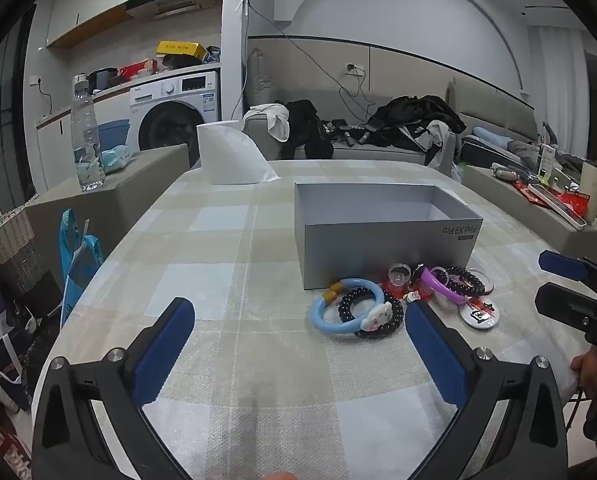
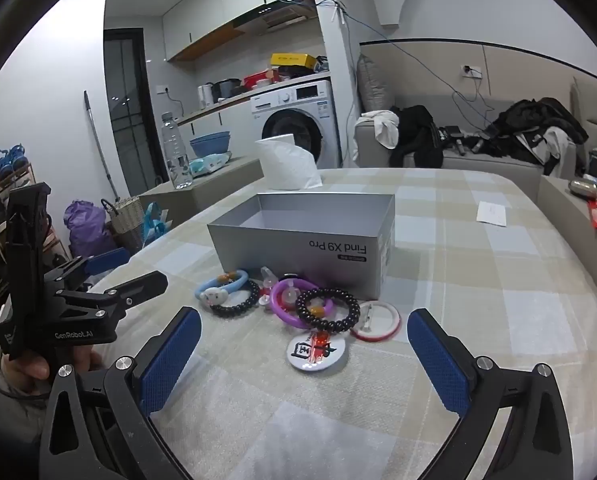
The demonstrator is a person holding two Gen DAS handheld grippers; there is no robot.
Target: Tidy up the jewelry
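Observation:
An open grey box [image 1: 382,236] [image 2: 302,248] stands on the checked tablecloth, its inside bare. In front of it lies a heap of jewelry: a light blue bangle [image 1: 330,312] [image 2: 234,282] with a white charm, a black coiled band [image 1: 372,312] [image 2: 234,308], a purple ring [image 1: 438,286] [image 2: 282,308], a black bead bracelet [image 1: 464,280] [image 2: 326,312], a round white badge [image 1: 476,314] [image 2: 314,352] and a red-rimmed disc [image 2: 376,322]. My left gripper [image 1: 298,320] is open, just short of the blue bangle. My right gripper [image 2: 304,330] is open near the badge, holding nothing.
A white tissue pack [image 1: 230,156] [image 2: 288,166] stands behind the box. A water bottle [image 1: 85,132] sits on a side ledge at the left. A slip of paper [image 2: 492,213] lies on the cloth at the right. Sofa with clothes behind the table [image 1: 226,256].

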